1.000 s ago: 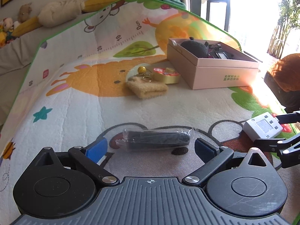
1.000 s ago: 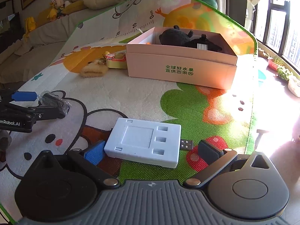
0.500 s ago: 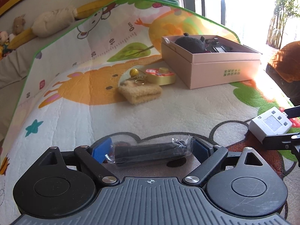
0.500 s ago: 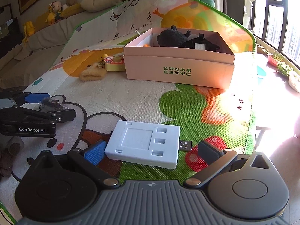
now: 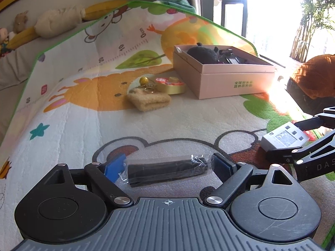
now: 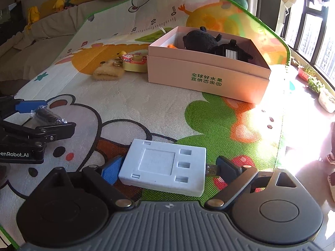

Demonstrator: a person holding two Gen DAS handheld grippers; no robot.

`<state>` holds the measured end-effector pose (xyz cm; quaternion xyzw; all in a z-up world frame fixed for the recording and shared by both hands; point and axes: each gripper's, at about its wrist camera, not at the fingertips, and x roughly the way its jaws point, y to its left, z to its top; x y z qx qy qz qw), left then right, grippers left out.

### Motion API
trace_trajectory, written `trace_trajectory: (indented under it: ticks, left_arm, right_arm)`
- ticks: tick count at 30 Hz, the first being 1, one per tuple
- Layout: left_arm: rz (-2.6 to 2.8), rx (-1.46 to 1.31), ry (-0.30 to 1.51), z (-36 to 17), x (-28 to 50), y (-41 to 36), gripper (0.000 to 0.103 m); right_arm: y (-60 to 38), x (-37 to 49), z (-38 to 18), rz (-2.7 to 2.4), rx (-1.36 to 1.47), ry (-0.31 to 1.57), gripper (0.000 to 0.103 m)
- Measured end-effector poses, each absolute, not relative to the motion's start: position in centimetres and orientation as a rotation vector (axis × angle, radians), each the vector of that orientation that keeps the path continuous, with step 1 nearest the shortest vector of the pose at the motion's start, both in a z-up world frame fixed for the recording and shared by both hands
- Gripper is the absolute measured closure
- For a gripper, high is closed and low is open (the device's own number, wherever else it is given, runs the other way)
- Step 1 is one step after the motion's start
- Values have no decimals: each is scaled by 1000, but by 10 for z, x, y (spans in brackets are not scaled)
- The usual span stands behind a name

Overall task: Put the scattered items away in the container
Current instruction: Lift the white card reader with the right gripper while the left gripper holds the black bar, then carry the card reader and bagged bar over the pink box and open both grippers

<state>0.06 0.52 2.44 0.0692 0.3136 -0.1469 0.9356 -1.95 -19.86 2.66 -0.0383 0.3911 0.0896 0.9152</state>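
Observation:
A black stick in clear wrap (image 5: 167, 170) lies crosswise between the pads of my left gripper (image 5: 167, 165). The jaws are closing and both pads meet the wrap's ends. In the right wrist view the same gripper (image 6: 45, 117) shows at the left with the stick (image 6: 47, 116) in it. My right gripper (image 6: 167, 167) is closing on a white flat device (image 6: 163, 165): the blue pad touches its left edge, the other pad its USB plug (image 6: 212, 170). The pink cardboard box (image 6: 205, 79) stands beyond, open-topped, holding a black plush (image 6: 199, 39) and a dark item.
A beige fuzzy pouch with a keyring (image 5: 149, 100) and a gold round tin (image 5: 171, 85) lie left of the box (image 5: 234, 83) on the cartoon play mat (image 5: 83, 115). Plush toys line the sofa behind. The mat's edge and sunlit floor are at the right.
The left jaws have closed onto the wrapped stick, and the mat has shifted beneath it. The right jaws have narrowed until the far pad meets the device's USB plug.

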Motion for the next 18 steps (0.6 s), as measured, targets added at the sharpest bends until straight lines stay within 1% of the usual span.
trace_trajectory:
  ticks: [6, 18]
  left_arm:
    - [-329, 168, 592, 45, -19, -9, 11]
    - [-416, 232, 504, 78, -53, -54, 11]
  right_arm:
    - [-220, -45, 46, 169, -51, 753, 9]
    - [-252, -104, 98, 212, -28, 560, 9]
